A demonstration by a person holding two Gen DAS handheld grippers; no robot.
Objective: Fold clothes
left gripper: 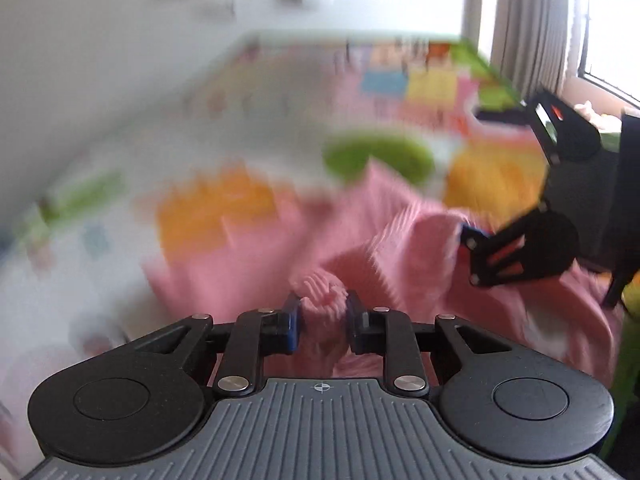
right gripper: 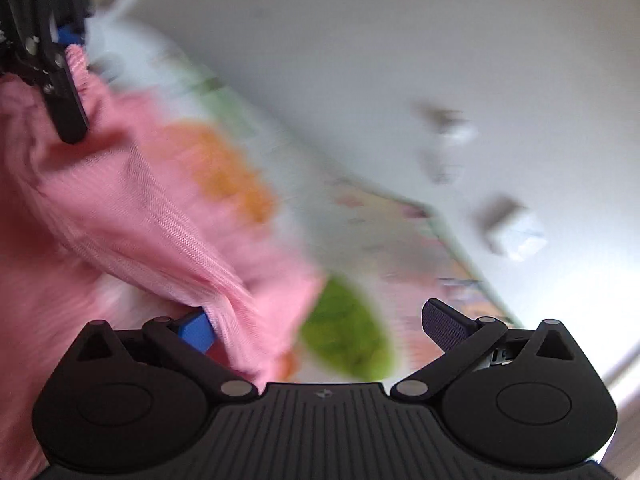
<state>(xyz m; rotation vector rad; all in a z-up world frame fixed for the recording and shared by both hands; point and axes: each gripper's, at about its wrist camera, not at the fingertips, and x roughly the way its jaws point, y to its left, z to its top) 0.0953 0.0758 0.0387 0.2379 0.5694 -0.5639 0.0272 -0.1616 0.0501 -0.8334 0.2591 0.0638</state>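
Between your left gripper (left gripper: 320, 320) pads: a bunched pink garment (left gripper: 400, 232) edge, clamped. Right gripper (right gripper: 320, 328) is spread wide, cloth only draped over its 9 o'clock pad; it may slide off. Garment hangs over the play mat (left gripper: 432, 88), long axis gripper to gripper, heading blurred.

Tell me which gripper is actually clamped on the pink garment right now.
The left gripper: its fingers pinch a bunch of the pink garment. The right gripper is spread wide, cloth only draped past one finger.
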